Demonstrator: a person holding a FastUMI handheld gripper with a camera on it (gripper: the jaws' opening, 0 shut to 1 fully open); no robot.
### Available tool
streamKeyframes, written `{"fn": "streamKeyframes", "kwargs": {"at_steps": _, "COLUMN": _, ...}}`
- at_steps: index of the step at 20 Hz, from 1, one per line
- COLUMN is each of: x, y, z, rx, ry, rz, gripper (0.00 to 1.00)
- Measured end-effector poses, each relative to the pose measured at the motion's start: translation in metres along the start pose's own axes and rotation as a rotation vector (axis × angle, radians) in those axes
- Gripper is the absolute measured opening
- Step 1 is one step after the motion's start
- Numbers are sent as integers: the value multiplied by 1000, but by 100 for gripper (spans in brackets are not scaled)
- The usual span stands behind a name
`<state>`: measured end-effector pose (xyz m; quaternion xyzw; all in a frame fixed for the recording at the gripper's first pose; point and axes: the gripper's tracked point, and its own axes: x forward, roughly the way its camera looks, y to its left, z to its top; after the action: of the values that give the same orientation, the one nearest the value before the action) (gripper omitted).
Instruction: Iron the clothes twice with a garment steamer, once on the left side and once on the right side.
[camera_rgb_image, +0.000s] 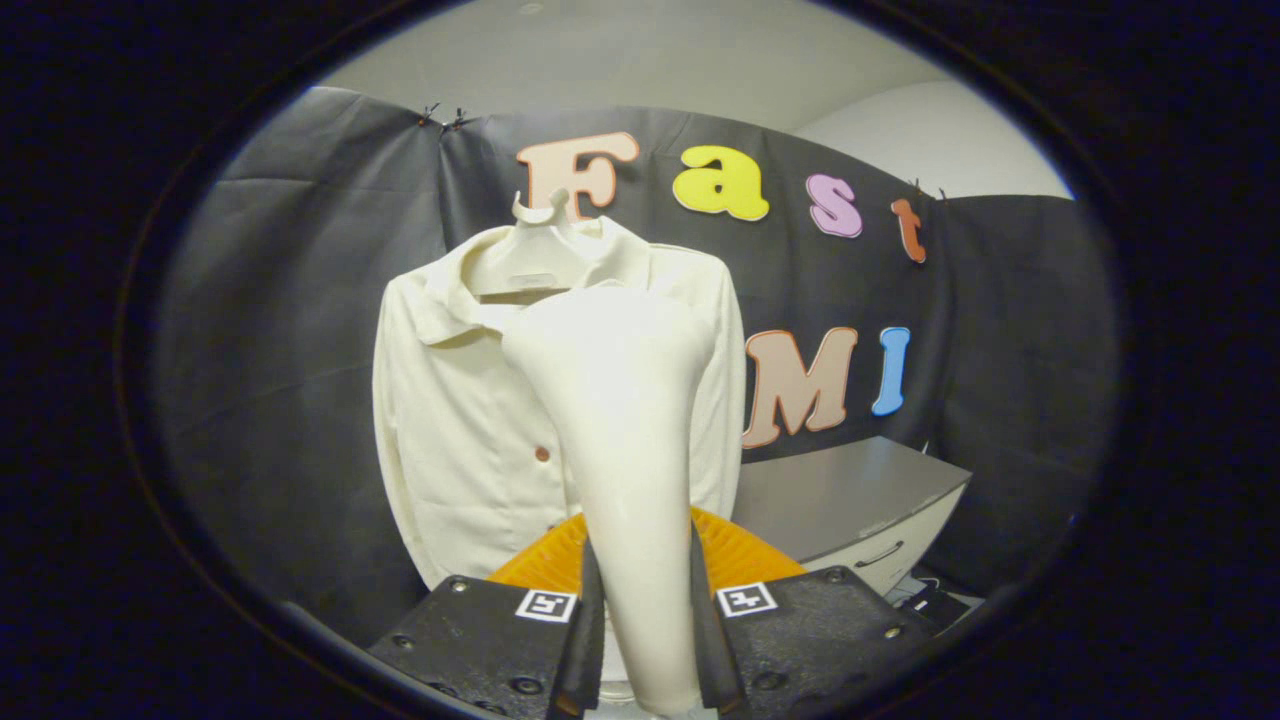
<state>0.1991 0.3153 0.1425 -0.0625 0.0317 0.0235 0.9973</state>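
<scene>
Holding the garment steamer (625, 440) clamped in my tongs (645, 640), just short of the cream shirt (460, 440); both passes look undone.

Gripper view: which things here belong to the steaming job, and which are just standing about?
Job:
- garment steamer, clamped between the claw's fingers, its head raised toward the shirt
- cream shirt on a hanger, beyond the steamer

Standing about:
- grey cabinet with a drawer handle, beside the shirt
- dark items low by the cabinet, too small to identify
</scene>
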Motion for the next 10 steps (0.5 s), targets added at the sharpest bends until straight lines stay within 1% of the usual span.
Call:
{"fn": "streamKeyframes", "kwargs": {"at_steps": 3, "x": 8, "y": 26, "z": -5, "rx": 10, "ry": -8, "rz": 28, "gripper": 37}}
{"fn": "streamKeyframes", "kwargs": {"at_steps": 7, "x": 40, "y": 57, "z": -14, "rx": 30, "ry": 32, "rz": 46, "gripper": 37}}
{"fn": "streamKeyframes", "kwargs": {"at_steps": 10, "x": 60, "y": 81, "z": -14, "rx": 35, "ry": 33, "rz": 64, "gripper": 37}}
